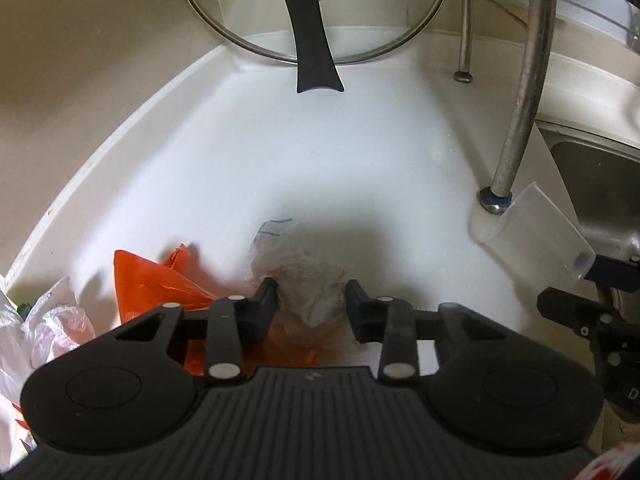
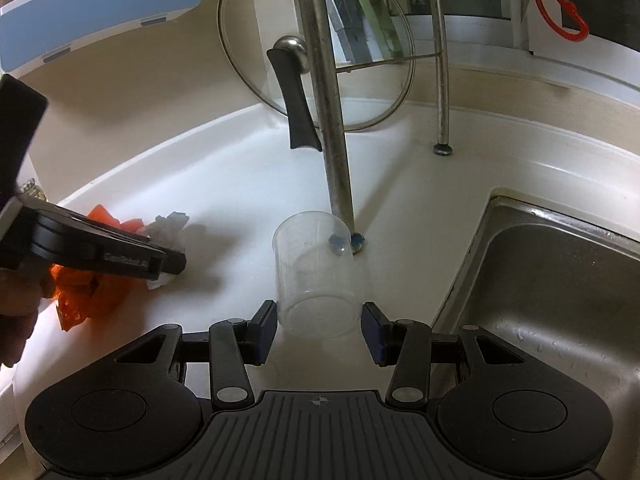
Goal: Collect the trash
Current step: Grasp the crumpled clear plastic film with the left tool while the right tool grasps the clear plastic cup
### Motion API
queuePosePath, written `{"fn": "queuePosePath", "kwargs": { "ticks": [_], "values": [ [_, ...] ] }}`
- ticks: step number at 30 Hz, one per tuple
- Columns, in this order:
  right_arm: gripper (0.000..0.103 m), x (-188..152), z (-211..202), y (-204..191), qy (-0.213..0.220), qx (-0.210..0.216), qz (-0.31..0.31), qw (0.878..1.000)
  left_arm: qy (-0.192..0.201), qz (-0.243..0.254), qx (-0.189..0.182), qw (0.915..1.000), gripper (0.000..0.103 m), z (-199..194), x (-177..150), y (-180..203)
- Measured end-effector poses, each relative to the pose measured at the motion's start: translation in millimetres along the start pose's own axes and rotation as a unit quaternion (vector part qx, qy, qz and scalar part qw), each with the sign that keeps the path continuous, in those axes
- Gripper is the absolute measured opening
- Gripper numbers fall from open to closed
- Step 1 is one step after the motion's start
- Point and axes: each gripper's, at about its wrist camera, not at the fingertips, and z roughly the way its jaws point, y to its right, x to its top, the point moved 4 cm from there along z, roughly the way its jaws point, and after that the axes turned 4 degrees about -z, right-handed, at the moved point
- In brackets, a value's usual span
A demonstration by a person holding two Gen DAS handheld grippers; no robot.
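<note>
A crumpled clear plastic bag (image 1: 308,280) lies on the white counter (image 1: 320,152), partly over an orange plastic bag (image 1: 152,284). My left gripper (image 1: 312,306) has a pad on each side of the clear wad and is shut on it. In the right wrist view the left gripper (image 2: 176,270) comes in from the left, its tip on the clear bag (image 2: 170,226) above the orange bag (image 2: 92,292). A clear plastic measuring cup (image 2: 316,272) lies tilted beside a rack foot. My right gripper (image 2: 319,330) is shut on its base. The cup (image 1: 536,240) also shows at the left wrist view's right edge.
A glass lid (image 2: 360,92) with a black handle (image 1: 314,40) leans against the back wall. Steel rack legs (image 2: 332,120) stand on the counter. A steel sink (image 2: 560,300) lies to the right. More white plastic bags (image 1: 48,320) pile at the left edge. Red-handled scissors (image 2: 560,12) hang at the back right.
</note>
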Motion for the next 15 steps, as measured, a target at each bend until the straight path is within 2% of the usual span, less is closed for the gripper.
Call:
{"fn": "queuePosePath", "kwargs": {
  "ticks": [4, 10, 15],
  "values": [
    [0.046, 1.4, -6.4, 2.1, 0.008, 0.007, -0.002, 1.0, 0.022, -0.025, -0.02, 0.9992, 0.022, -17.2, -1.3, -0.5],
    [0.046, 3.8, -17.3, 0.9, 0.018, 0.02, -0.002, 1.0, 0.057, -0.059, -0.054, 0.9952, 0.021, -57.6, -7.6, 2.1],
    [0.046, 5.0, -33.4, -3.4, 0.024, 0.034, -0.005, 0.999, 0.07, -0.092, -0.074, 0.9905, 0.021, -87.3, -19.5, 0.6]
  ]
}}
